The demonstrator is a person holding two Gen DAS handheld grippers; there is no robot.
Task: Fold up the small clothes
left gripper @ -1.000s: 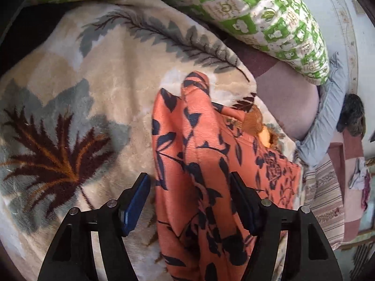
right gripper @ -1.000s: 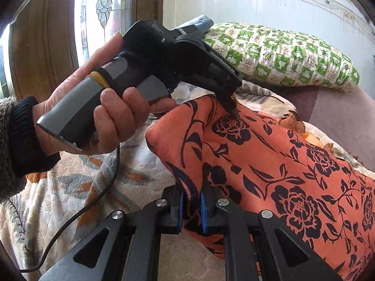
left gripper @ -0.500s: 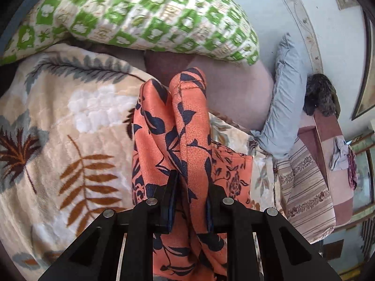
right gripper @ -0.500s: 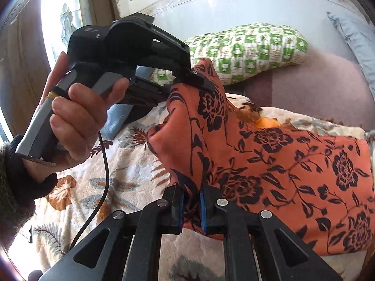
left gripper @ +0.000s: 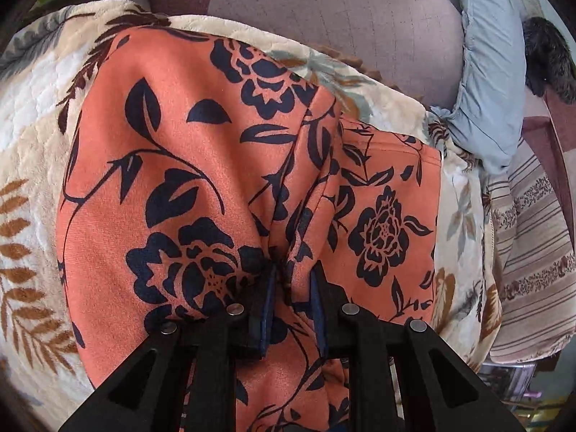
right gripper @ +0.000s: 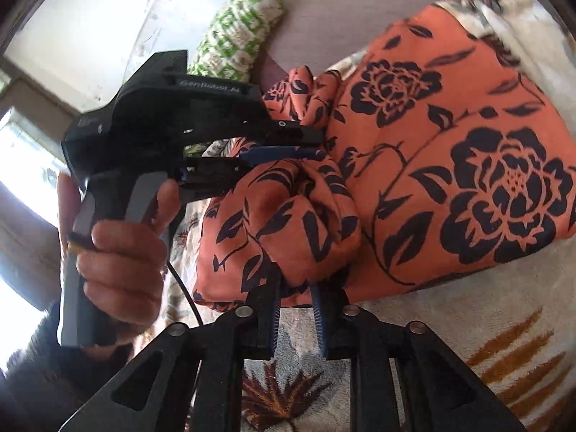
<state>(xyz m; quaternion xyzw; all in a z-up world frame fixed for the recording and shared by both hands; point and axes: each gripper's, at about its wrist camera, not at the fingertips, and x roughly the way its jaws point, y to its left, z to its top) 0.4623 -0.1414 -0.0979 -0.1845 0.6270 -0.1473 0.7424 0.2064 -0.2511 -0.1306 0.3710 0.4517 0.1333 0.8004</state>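
Observation:
An orange garment with a dark floral print [left gripper: 180, 180] lies doubled over on a leaf-patterned blanket [left gripper: 32, 180]. My left gripper [left gripper: 293, 277] is shut on a thick bunched fold of it. In the right wrist view the same left gripper [right gripper: 320, 144], held by a hand [right gripper: 118, 252], pinches the garment [right gripper: 468, 144] at its gathered end. My right gripper [right gripper: 297, 288] is at the garment's near edge. Its jaws are opening, and a bulge of cloth still sits between the fingertips while the pads stand apart from it.
A green-and-white checked pillow [right gripper: 237, 36] lies beyond the blanket [right gripper: 468, 324]. A pale blue pillow [left gripper: 486, 72] and a striped cloth [left gripper: 532, 244] lie to the right. A mauve quilted sheet [left gripper: 324, 10] covers the far side, and a dark furry thing [left gripper: 550, 54] sits beside the blue pillow.
The left gripper closed on a raised fold and carried it across, laying the garment over itself. The right gripper rolled and moved along with its edge, and its jaws have parted.

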